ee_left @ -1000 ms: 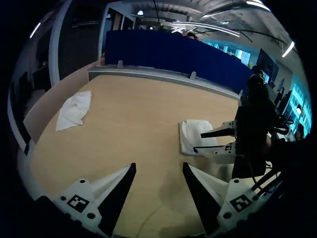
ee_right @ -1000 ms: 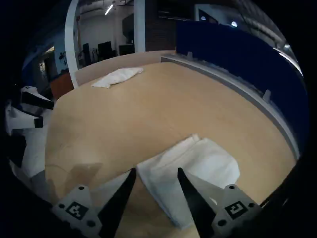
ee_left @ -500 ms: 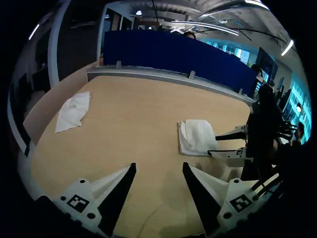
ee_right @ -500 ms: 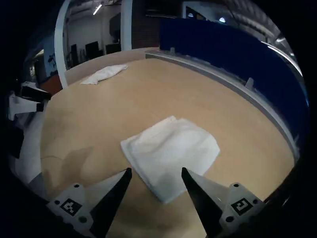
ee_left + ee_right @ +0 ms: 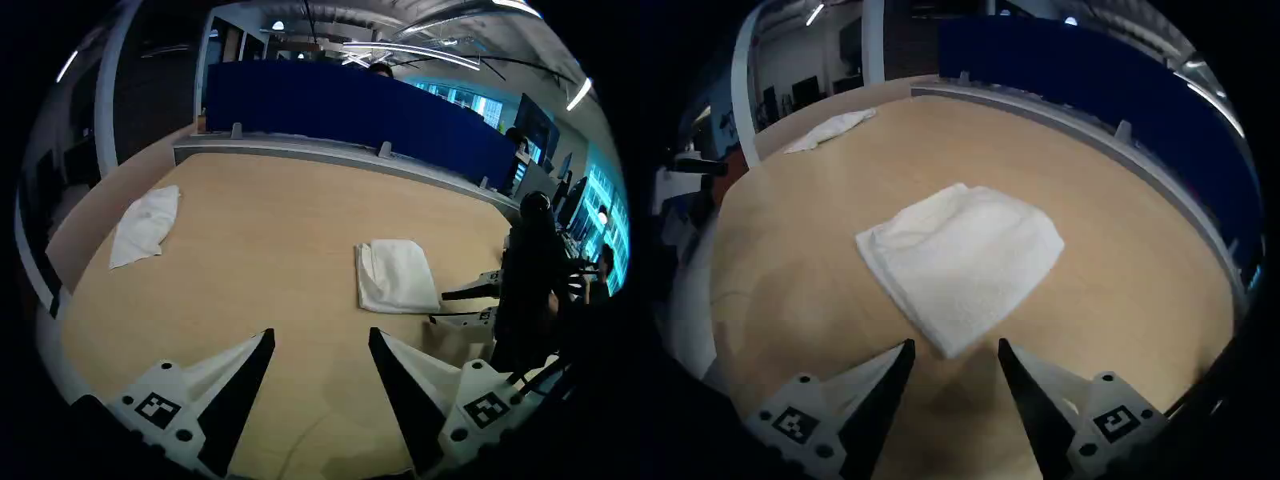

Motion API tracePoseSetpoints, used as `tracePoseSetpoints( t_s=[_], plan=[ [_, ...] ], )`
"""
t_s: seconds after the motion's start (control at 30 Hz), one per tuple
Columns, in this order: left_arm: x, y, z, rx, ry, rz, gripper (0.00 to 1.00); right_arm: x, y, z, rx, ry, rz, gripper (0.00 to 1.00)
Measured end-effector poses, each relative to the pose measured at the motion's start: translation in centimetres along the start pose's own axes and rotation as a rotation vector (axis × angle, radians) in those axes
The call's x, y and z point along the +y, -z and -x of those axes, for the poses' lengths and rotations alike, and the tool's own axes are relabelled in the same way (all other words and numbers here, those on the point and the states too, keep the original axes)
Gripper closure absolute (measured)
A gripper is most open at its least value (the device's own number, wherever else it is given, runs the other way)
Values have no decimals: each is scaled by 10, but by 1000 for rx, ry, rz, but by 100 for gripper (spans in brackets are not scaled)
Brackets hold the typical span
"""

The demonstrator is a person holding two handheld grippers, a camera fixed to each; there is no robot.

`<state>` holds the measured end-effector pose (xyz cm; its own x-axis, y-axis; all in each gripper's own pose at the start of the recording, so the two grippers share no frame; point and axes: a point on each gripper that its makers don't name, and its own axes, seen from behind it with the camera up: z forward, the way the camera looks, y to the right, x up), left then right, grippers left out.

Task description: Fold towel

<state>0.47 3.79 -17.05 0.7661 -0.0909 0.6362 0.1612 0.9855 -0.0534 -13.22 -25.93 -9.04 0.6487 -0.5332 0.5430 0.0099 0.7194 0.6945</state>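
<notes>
— Where was the towel?

— The folded white towel point(image 5: 396, 276) lay flat on the wooden table point(image 5: 264, 208). It was a neat rectangle toward the table's right-hand edge as the left gripper view had it, well clear of the far edge.

— And the tongs?

— The left gripper point(image 5: 320, 332) hung over the near edge with its fingers spread wide and bare tabletop between them, well apart from the towel. The right gripper point(image 5: 954, 342) was spread too, gripping nothing. In the right gripper view the towel's nearest corner sat just at its fingertips, in line with the gap.

— Touching?

— I couldn't tell. In the left gripper view the right gripper point(image 5: 438, 308) sat by the table's right edge, its tips just beside the towel's side.

— Anything else on the table?

— A crumpled white towel point(image 5: 144, 226) lay near the far left corner, well apart from the folded one. A blue partition point(image 5: 344, 104) ran along the far edge.
</notes>
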Motion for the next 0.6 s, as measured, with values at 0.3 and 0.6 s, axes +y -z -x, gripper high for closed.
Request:
tracePoseSetpoints(
  t_s=[0.3,0.6],
  plan=[
    [-2,0,1,-1,1,-4,13,-1,-3,2,4,-15,12,75],
    [-1,0,3,-3,0,-6,13,1,0,0,16,-20,9,93]
  ],
)
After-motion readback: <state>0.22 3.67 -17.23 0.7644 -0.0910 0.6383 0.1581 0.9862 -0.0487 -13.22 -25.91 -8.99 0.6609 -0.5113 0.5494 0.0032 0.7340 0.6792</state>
